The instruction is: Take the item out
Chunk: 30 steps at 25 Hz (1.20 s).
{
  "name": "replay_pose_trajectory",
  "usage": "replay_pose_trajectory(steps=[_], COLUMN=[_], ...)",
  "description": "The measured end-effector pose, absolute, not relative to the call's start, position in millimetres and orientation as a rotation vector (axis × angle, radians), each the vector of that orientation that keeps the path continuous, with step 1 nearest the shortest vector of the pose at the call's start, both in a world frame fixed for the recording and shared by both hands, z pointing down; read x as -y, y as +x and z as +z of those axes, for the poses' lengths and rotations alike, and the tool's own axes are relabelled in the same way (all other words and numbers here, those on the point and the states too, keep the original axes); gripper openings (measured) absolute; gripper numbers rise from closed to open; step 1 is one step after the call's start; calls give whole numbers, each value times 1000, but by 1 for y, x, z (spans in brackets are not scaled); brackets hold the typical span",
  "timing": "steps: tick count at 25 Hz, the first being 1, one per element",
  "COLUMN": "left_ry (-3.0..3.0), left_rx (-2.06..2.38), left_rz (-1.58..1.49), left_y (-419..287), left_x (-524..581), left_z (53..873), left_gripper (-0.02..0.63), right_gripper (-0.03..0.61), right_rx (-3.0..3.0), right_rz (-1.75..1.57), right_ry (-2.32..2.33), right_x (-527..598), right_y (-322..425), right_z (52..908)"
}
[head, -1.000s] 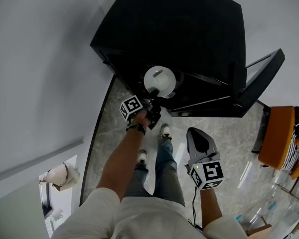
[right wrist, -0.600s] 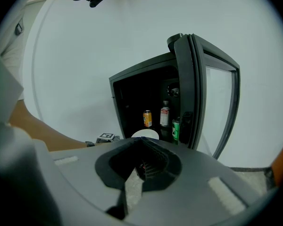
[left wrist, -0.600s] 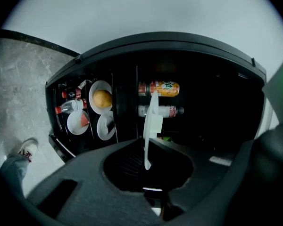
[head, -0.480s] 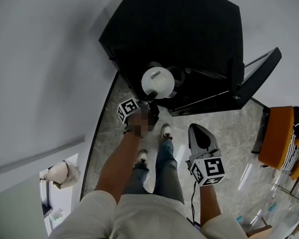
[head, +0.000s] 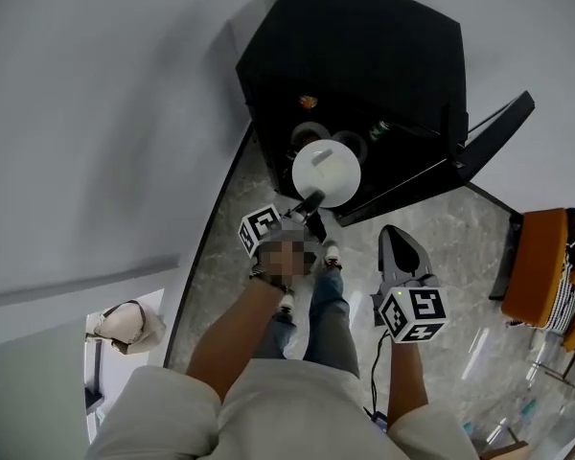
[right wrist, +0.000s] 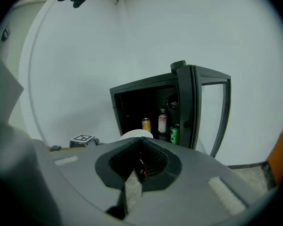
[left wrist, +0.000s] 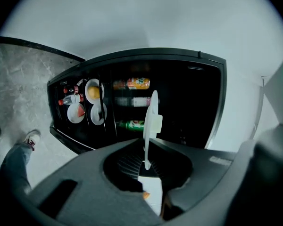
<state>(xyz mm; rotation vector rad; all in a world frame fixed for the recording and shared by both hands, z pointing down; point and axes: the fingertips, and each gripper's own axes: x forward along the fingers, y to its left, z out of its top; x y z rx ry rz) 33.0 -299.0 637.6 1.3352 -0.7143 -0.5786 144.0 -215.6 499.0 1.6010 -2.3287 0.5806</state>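
Note:
A round white plate (head: 326, 172) hangs just outside the front of the black fridge (head: 364, 56), whose door (head: 498, 127) stands open. My left gripper (head: 310, 204) is shut on the plate's near rim. In the left gripper view the plate (left wrist: 152, 119) stands edge-on, upright between the jaws of the left gripper (left wrist: 146, 166). My right gripper (head: 400, 247) is lower right, away from the fridge, shut and empty. In its own view the right gripper (right wrist: 140, 160) points at the fridge (right wrist: 146, 98), with the plate (right wrist: 137, 134) just above its jaws.
Inside the fridge are more plates with food (left wrist: 94, 91) and bottles (left wrist: 132, 84); cans (right wrist: 146, 124) stand on a shelf. The glass door (right wrist: 212, 112) swings out to the right. An orange chair (head: 541, 257) is at the right. My feet (head: 331, 257) stand on the marble floor.
The left gripper has drawn the white plate out of the fridge opening, back toward me. The right gripper has stayed about where it was.

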Motion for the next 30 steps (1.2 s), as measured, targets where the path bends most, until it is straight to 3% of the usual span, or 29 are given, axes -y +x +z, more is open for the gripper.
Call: replay_pose_trajectory(steps=[13,30], left_ry=[1432,1477], left_rx=[615,555], left_rz=[-513,-386], left_y=[17,-23], left_x=[219,120], left_z=[551,502], left_gripper=[15,11], right_gripper=[6,6], right_rx=[2323,2365], right_rz=[560,485], right_ry=[1726,1701], right_x=[181,120], right_y=[129,89], right_z=[449,411])
